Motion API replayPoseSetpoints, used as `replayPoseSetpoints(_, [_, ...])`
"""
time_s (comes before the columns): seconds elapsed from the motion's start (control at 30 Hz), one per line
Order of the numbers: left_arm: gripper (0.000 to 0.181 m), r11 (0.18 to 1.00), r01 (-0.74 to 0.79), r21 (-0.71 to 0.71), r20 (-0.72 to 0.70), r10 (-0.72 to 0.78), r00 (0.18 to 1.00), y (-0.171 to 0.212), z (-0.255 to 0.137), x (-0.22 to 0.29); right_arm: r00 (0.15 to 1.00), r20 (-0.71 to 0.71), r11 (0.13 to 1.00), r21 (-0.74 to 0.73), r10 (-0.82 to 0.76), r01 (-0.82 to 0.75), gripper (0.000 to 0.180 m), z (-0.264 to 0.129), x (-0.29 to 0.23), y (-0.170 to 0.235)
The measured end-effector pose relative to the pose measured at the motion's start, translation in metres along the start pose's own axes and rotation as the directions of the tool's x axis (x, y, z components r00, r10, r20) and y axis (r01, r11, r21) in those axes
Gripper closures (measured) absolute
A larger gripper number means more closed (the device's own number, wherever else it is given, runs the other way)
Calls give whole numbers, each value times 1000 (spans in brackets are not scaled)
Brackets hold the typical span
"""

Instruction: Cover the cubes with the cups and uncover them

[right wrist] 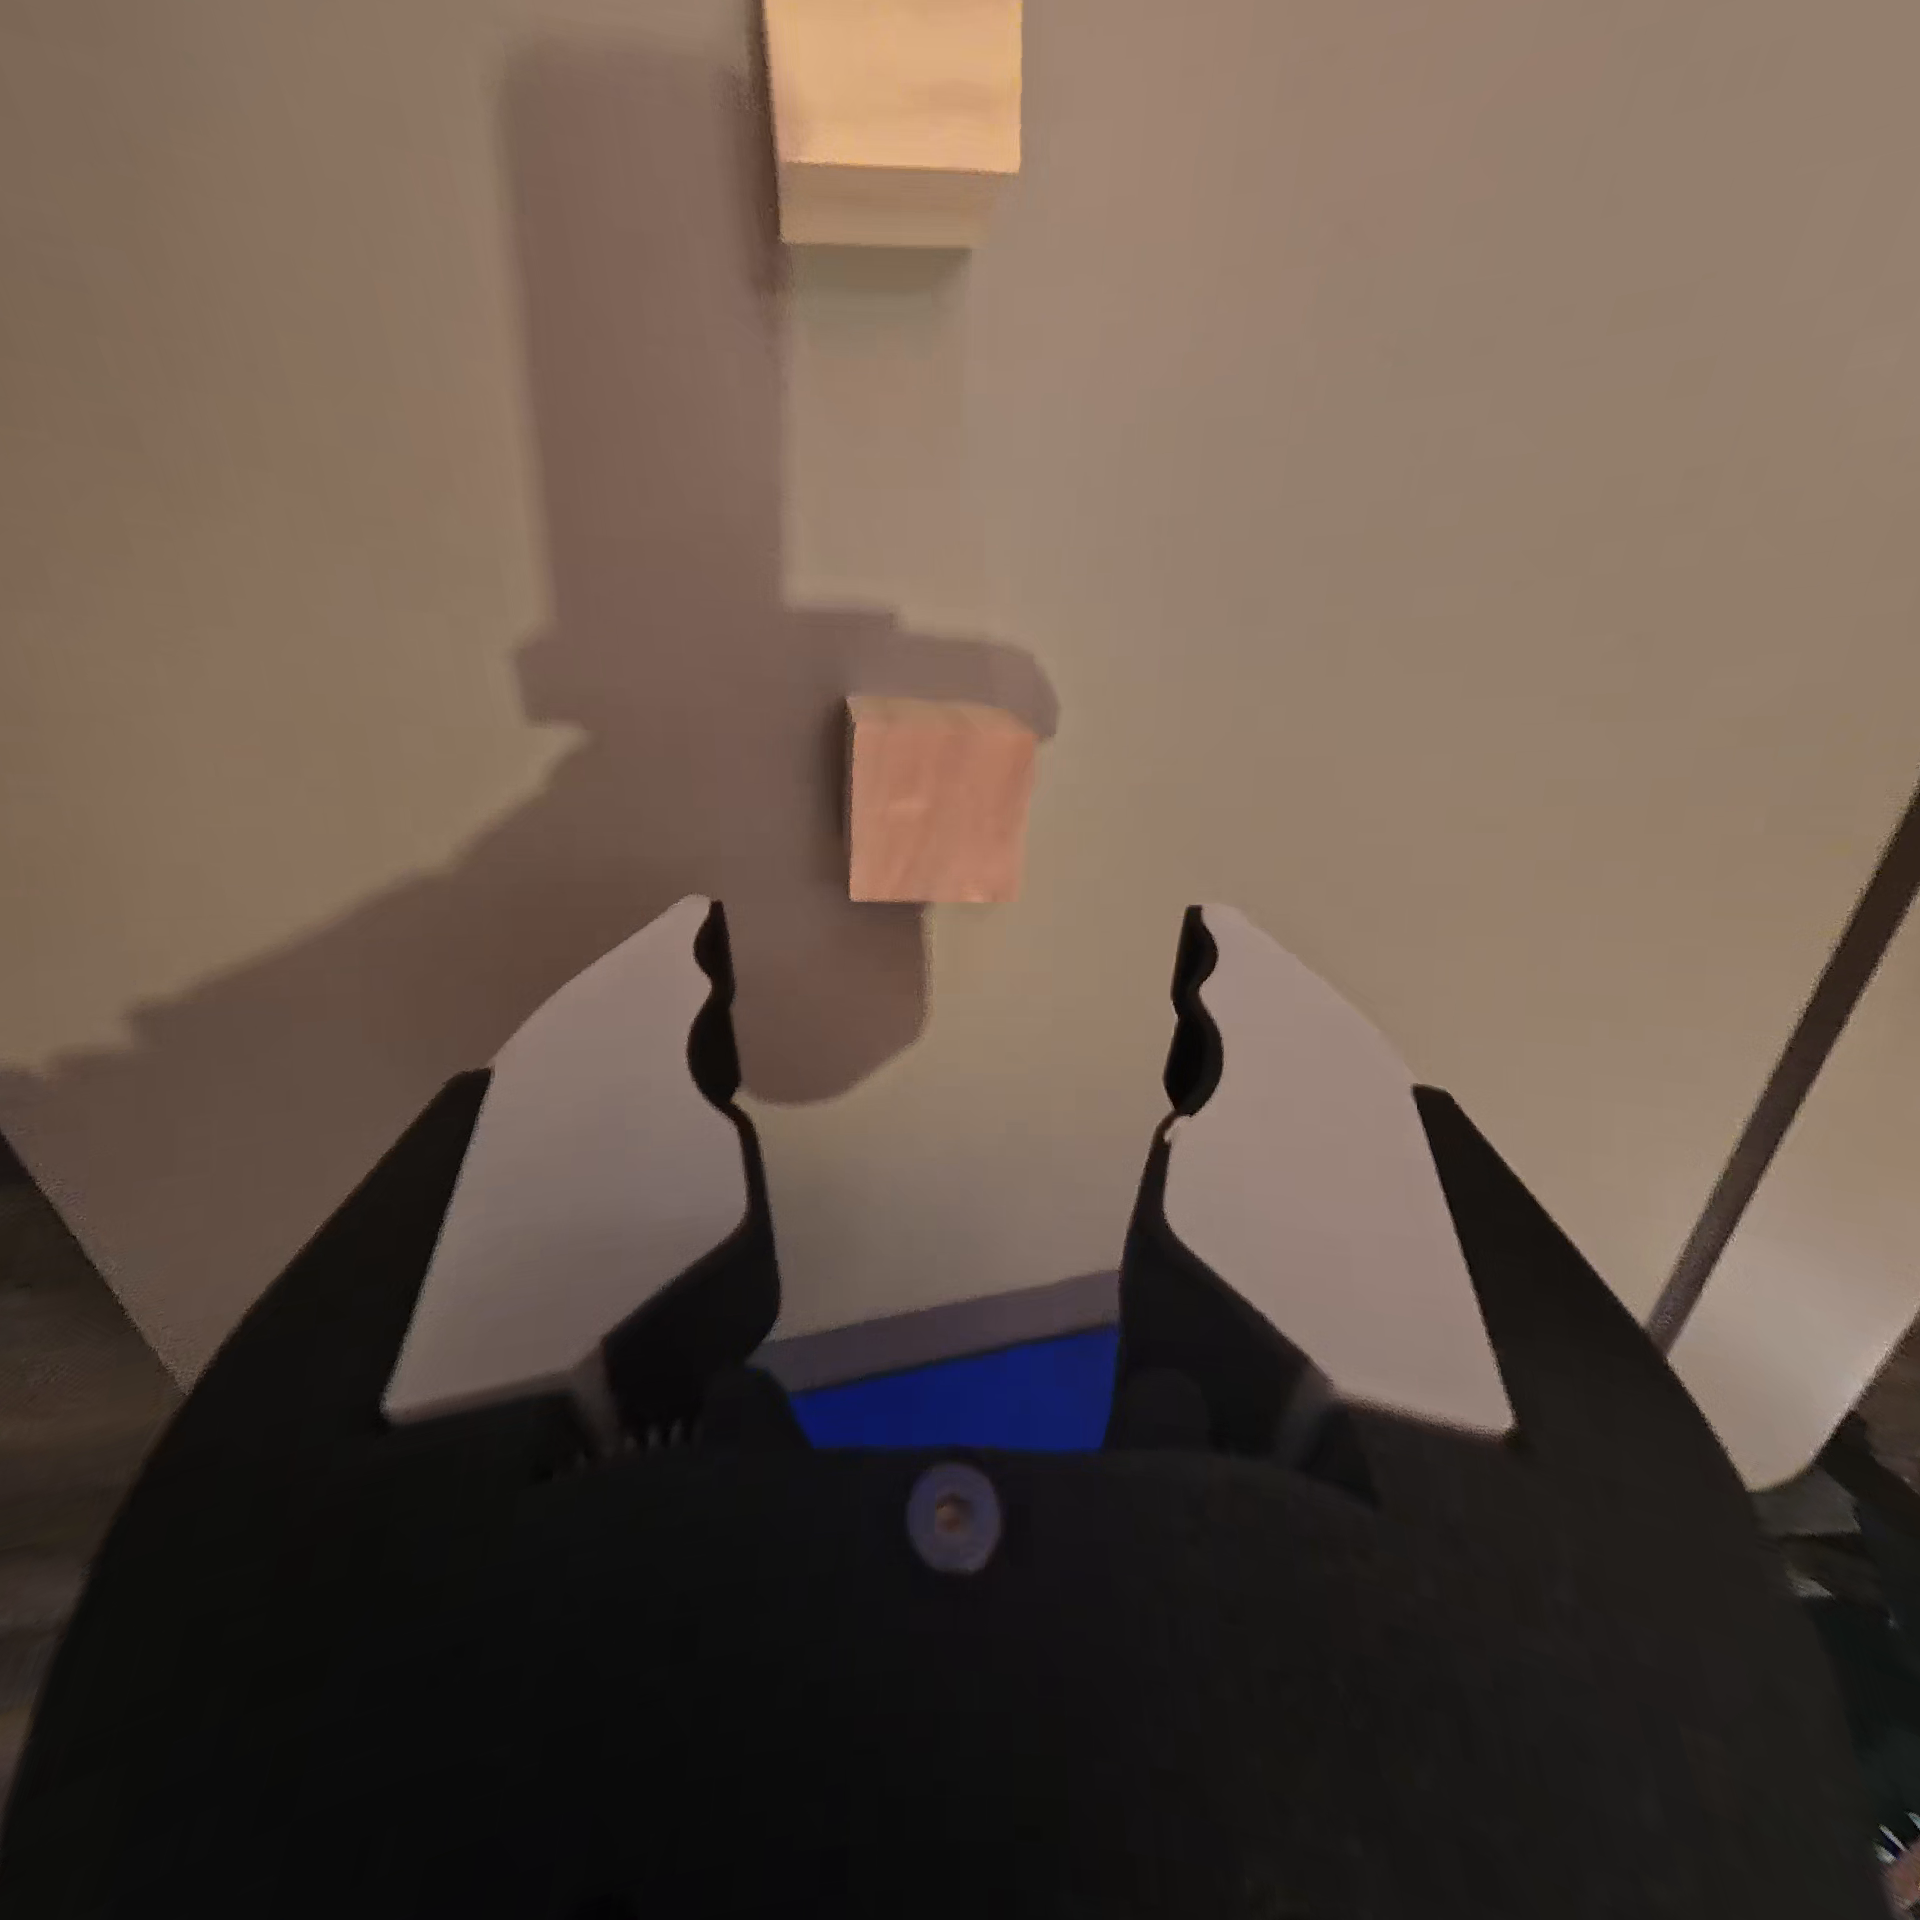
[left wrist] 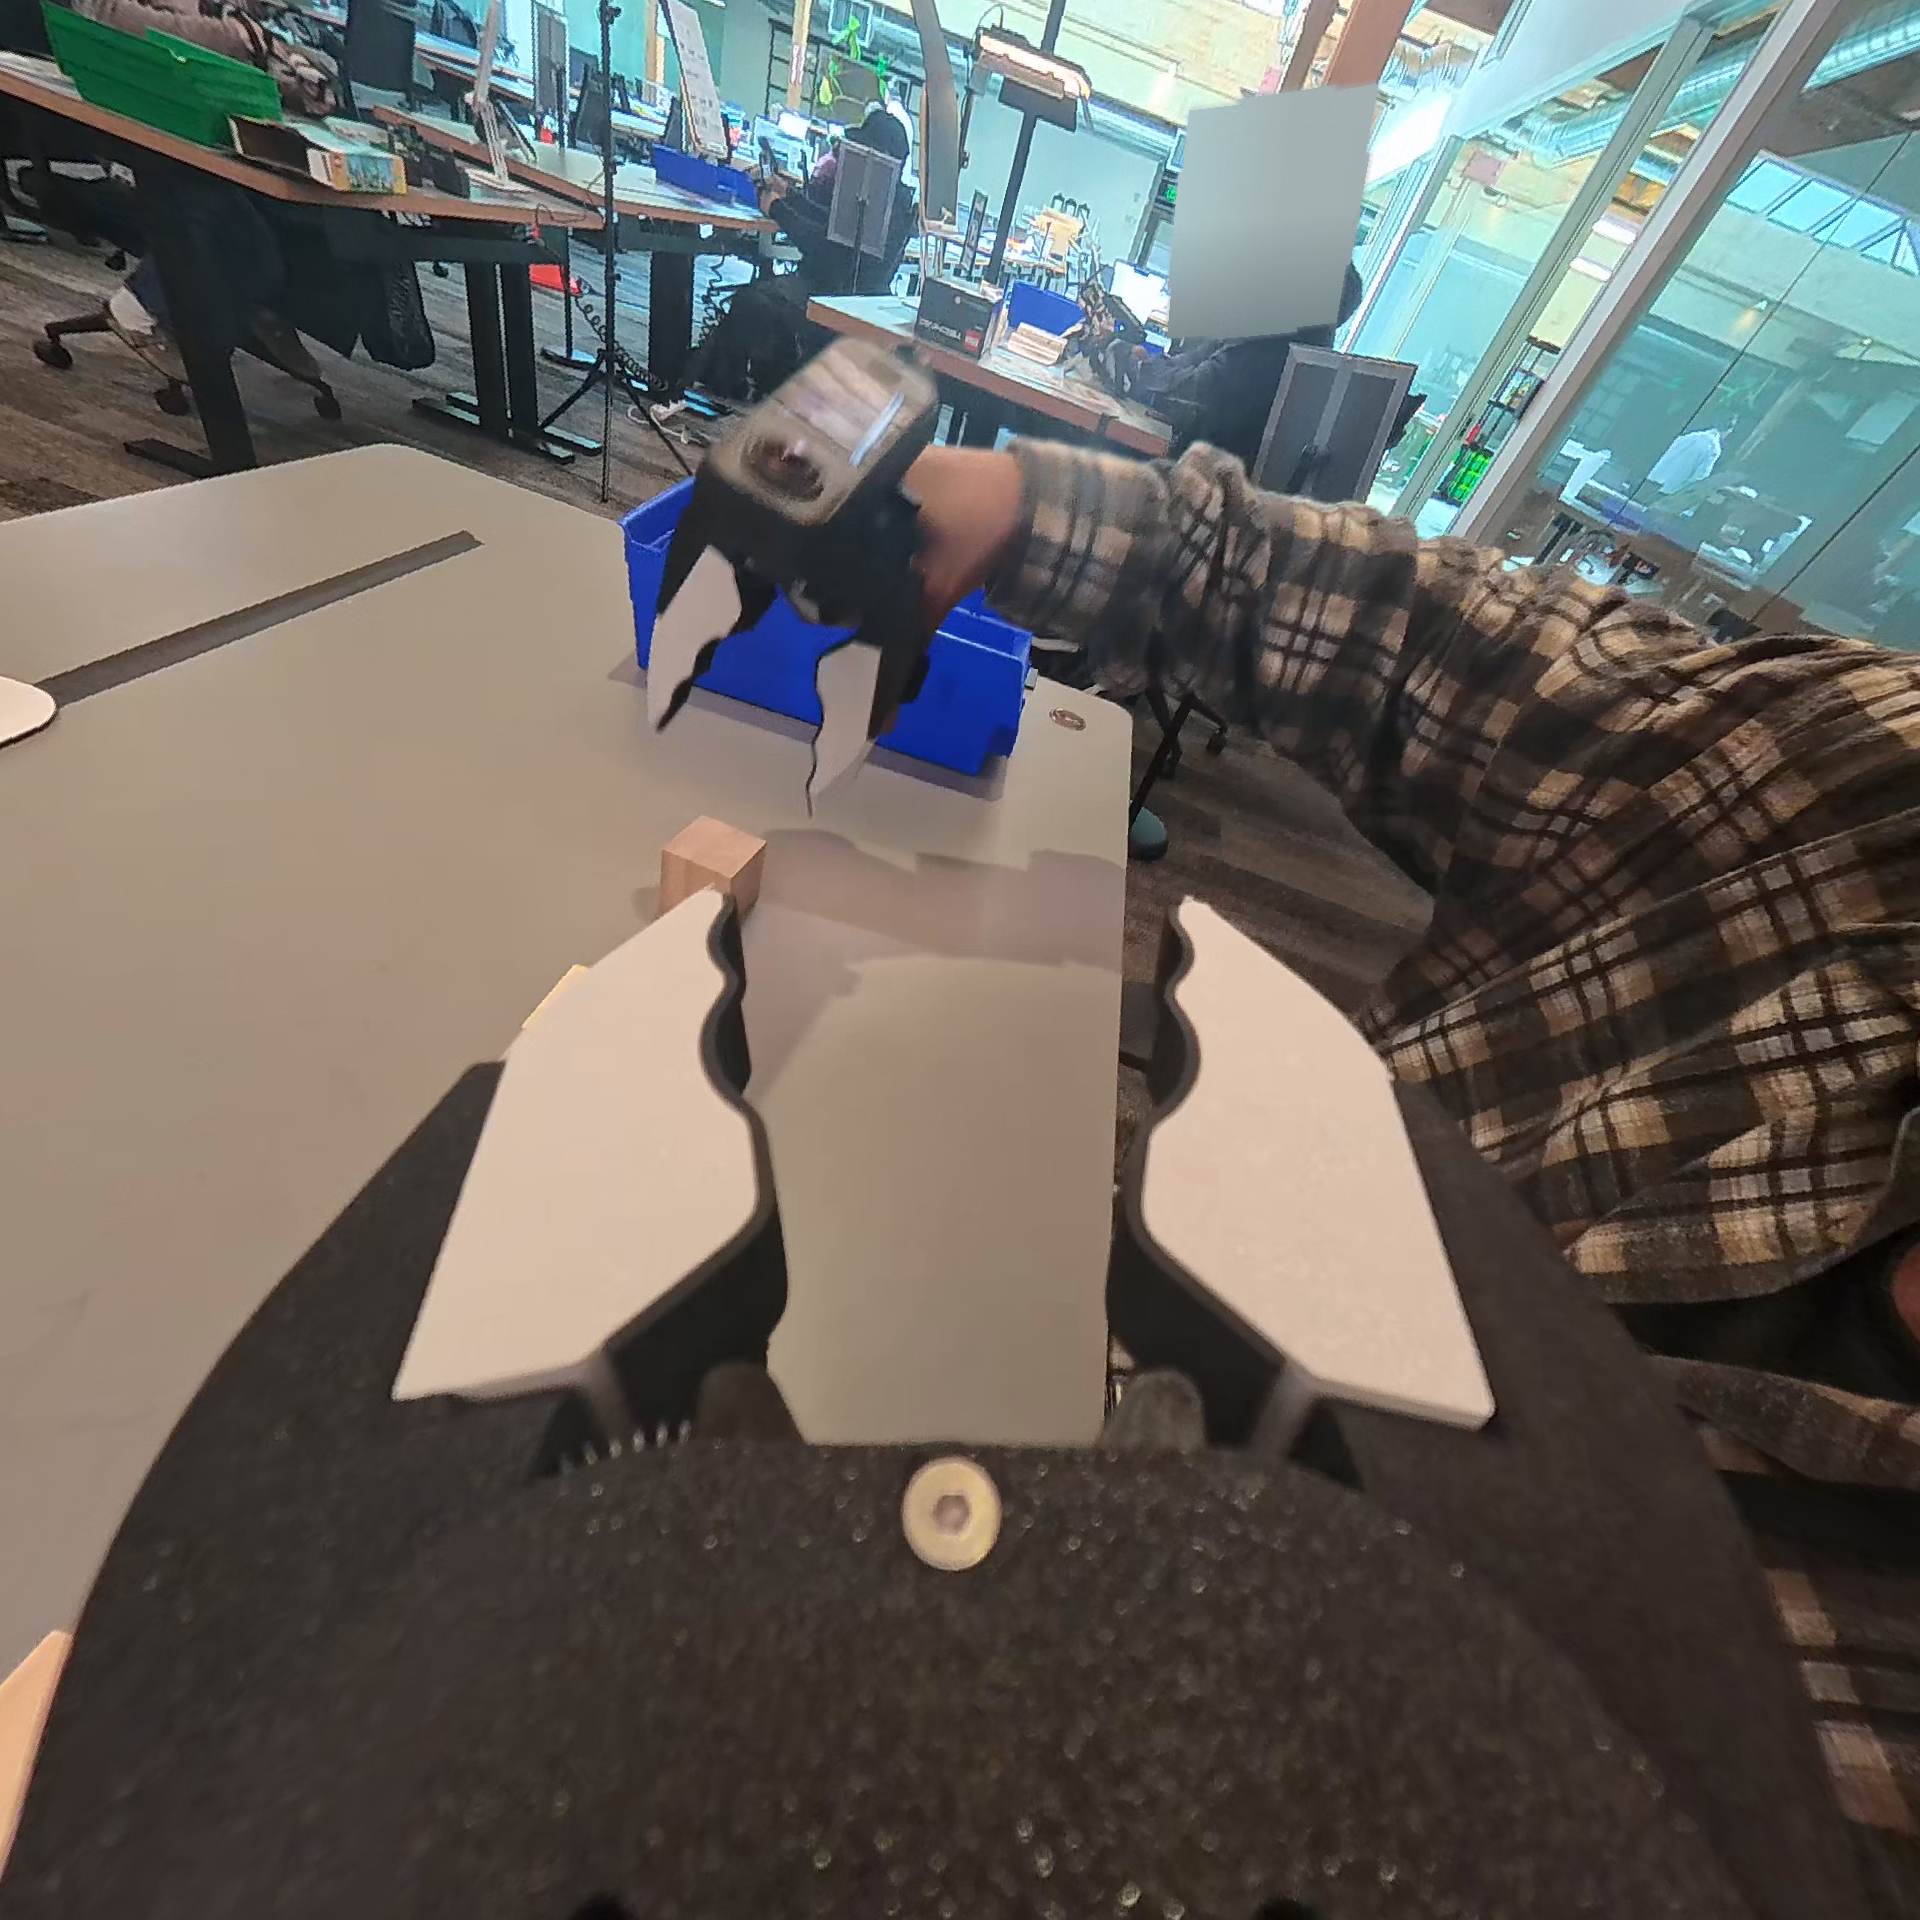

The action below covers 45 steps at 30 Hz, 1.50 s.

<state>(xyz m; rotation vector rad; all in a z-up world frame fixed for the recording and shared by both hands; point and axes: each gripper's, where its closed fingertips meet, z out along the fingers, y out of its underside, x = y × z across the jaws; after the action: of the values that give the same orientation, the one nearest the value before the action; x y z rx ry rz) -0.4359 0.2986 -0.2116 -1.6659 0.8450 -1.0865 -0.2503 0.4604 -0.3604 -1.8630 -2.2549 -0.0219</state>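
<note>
Cubes of pale wood lay bare on the grey table (left wrist: 312, 831), and no cup showed in either view. Going from left to right in the left wrist view: a sliver of light wood (left wrist: 26, 1683) sat at the lower left edge, another pale corner (left wrist: 556, 992) peeked out behind the left gripper's near finger, and one wooden cube (left wrist: 712, 871) stood just beyond that fingertip, uncovered. The left gripper (left wrist: 951, 920) hung low over the table with its jaws spread wide and nothing between them. Farther right and beyond, the right gripper (left wrist: 753, 743) was held in a hand with a plaid sleeve (left wrist: 1455, 779) above the blue bin (left wrist: 935, 707) at the table's far edge, tips pointing down, released and empty.

In the right wrist view the right gripper (right wrist: 951, 914) was likewise spread, with a cube (right wrist: 940, 810) just past its tips and a second cube (right wrist: 894, 114) well beyond at the top edge; a strip of the blue bin (right wrist: 945, 1392) showed under the fingers.

Judging by this, the task stood between steps: either covering had not begun or the cups were already off and put away; which one could not be told. If cups were still needed, the next move would call for fetching one, perhaps from the bin, whose inside was hidden, gripping it by the wall and lowering it mouth-down squarely over a cube without nudging it.
</note>
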Motion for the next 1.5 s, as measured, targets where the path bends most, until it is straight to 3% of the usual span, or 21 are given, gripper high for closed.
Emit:
replayPoseSetpoints(0.03, [106, 1000, -1, -3, 1, 1, 1000, 0, 0, 0, 1000, 11, 1000, -5, -1, 1, 100, 7, -1, -1])
replayPoseSetpoints(0.5, [106, 999, -11, -31, 1, 11, 1000, 5, 2, 0, 993, 113, 997, -78, 25, -16, 110, 62, -5, 0])
replayPoseSetpoints(0.6, [106, 999, -10, -35, 0, 10, 1000, 6, 3, 0, 989, 139, 994, -105, 42, -27, 135, 67, -9, 2])
replayPoseSetpoints(0.67, [106, 999, -12, -39, 0, 12, 1000, 6, 3, 1, 987, 145, 992, -119, 70, -52, 135, 66, -8, 2])
replayPoseSetpoints(0.8, [106, 999, -20, -39, 3, 20, 1000, 6, 2, 1, 984, 124, 989, -93, 129, -118, 135, 48, -3, 0])
replayPoseSetpoints(0.97, [106, 999, -18, -38, -2, 18, 1000, 6, 2, 3, 949, 24, 949, -46, 314, -313, 135, -17, 17, 17])
replayPoseSetpoints(1.13, [106, 998, -29, -49, -7, 29, 1000, 7, 5, 7, 829, -102, 834, 14, 550, -552, 135, -96, 37, 76])
replayPoseSetpoints(1.27, [106, 997, -39, -61, -9, 39, 999, 9, 8, 10, 664, -169, 680, 61, 729, -731, 135, -141, 44, 143])
replayPoseSetpoints(1.37, [106, 997, -43, -67, -12, 43, 999, 10, 10, 12, 522, -188, 543, 84, 832, -836, 135, -154, 39, 198])
replayPoseSetpoints(1.5, [106, 996, -43, -77, -15, 42, 999, 12, 13, 13, 332, -185, 351, 78, 925, -933, 135, -141, 24, 265])
